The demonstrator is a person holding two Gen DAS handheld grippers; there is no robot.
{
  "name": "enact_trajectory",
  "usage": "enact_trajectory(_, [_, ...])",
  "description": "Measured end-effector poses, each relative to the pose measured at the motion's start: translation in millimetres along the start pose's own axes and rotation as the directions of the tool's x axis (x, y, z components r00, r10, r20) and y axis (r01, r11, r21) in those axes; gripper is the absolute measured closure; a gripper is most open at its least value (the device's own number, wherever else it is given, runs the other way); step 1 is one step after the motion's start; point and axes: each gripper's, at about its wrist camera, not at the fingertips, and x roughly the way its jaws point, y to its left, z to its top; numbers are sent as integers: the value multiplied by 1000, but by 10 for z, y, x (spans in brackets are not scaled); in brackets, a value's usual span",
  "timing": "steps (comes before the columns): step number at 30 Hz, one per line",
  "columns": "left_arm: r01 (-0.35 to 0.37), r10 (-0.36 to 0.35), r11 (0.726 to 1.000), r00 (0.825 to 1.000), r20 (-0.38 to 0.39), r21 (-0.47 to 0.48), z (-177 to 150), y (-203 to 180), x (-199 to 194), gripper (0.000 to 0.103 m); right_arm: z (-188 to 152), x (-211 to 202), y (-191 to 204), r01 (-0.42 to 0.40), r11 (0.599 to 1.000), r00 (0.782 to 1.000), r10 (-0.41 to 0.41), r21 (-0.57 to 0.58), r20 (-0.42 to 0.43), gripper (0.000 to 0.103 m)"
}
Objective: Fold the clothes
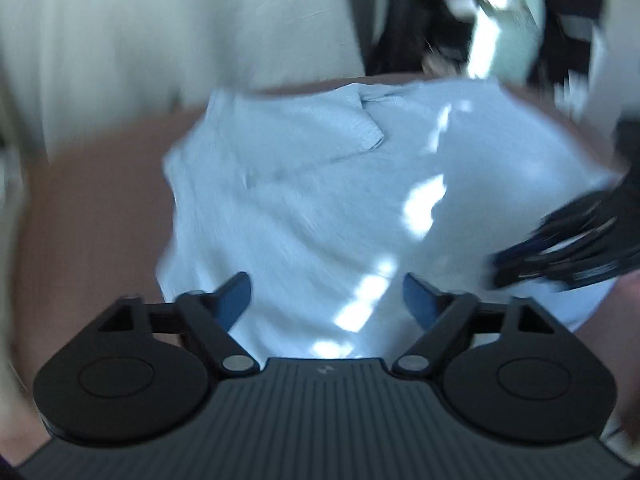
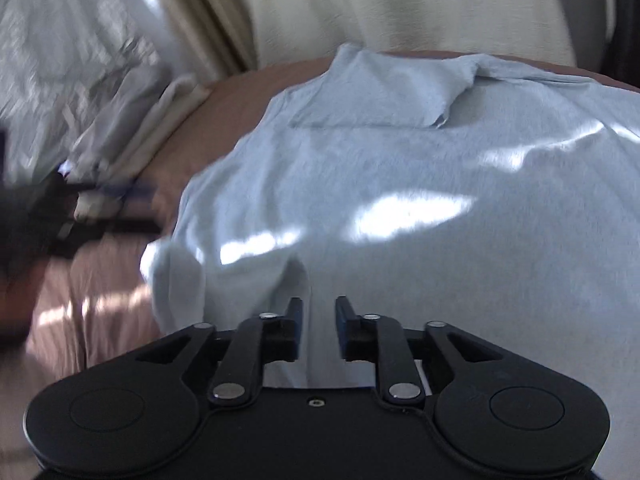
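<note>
Left gripper (image 1: 327, 300): the nearest thing in the left wrist view; its two blue-faced fingers (image 1: 234, 300) stand far apart, released, and nothing is between them. It hangs above the near part of the shirt.
Right gripper (image 2: 318, 330): nearest in the right wrist view; the jaws are a little apart with a narrow gap. Pale cloth shows through the gap, but the pads do not seem to press on it.
Light blue shirt (image 2: 400, 184): it lies spread on the brown surface, directly in front of both grippers. Its near left edge is bunched into a soft fold (image 2: 176, 276). At the far side one sleeve (image 2: 380, 96) is folded over onto the body of the shirt. Bright sun patches lie across it.
Brown bed cover (image 2: 224, 96): it shows around the left and far edges of the shirt.
Grey and beige clothes (image 2: 132, 120): a pile at the left edge of the cover, well apart from the shirt.
Cream curtain (image 2: 360, 8): it hangs behind the bed.
Dark blurred shape (image 1: 568, 240): at the right of the left wrist view, over the edge of the shirt; probably the other gripper, too blurred to be sure.
Writing: none that I can read.
</note>
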Motion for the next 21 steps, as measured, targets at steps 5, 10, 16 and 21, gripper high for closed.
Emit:
enact_trajectory(5, [255, -251, 964, 966, -56, 69, -225, -50, 72, 19, -176, -176, 204, -74, 983, 997, 74, -166, -6, 77])
enact_trajectory(10, [214, -188, 960, 970, -151, 181, -417, -221, 200, 19, -208, -161, 461, -43, 941, 999, 30, -335, -44, 77])
enact_trajectory(16, [228, -226, 972, 973, -43, 55, -239, -105, 434, 19, -162, 268, 681, 80, 811, 985, -154, -580, -78, 80])
enact_trajectory(21, [229, -248, 932, 968, -33, -281, -183, 316, 630, 68, 35, 421, 630, 124, 857, 986, -164, -501, -37, 81])
